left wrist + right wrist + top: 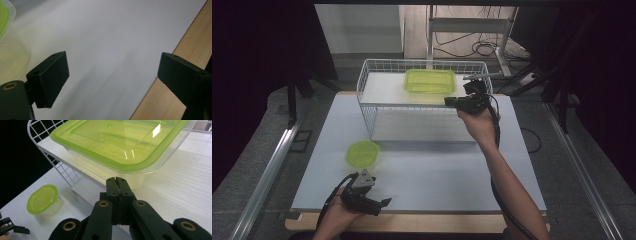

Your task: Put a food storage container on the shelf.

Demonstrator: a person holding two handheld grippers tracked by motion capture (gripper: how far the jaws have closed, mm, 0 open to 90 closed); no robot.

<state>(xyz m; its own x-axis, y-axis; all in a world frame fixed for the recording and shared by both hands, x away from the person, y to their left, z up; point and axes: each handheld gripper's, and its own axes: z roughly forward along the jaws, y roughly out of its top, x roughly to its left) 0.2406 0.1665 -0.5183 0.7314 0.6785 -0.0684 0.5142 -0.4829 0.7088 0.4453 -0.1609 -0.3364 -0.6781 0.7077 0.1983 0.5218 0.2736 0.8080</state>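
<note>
R gripper [117,181] jaws pressed together, empty, just beside big box [430,80] on wire rack [371,107], prob. to nudge it. L gripper [379,204] wide open, empty, idle near small tub [361,153].

The wire basket [422,102] stands across the far middle of the table [427,175], its near wall barring level entry; its top is open. The large green-lidded container [430,80] fills its far middle. The small container [362,153] stands near left. Right of it, bare tabletop gives free passage.
</note>
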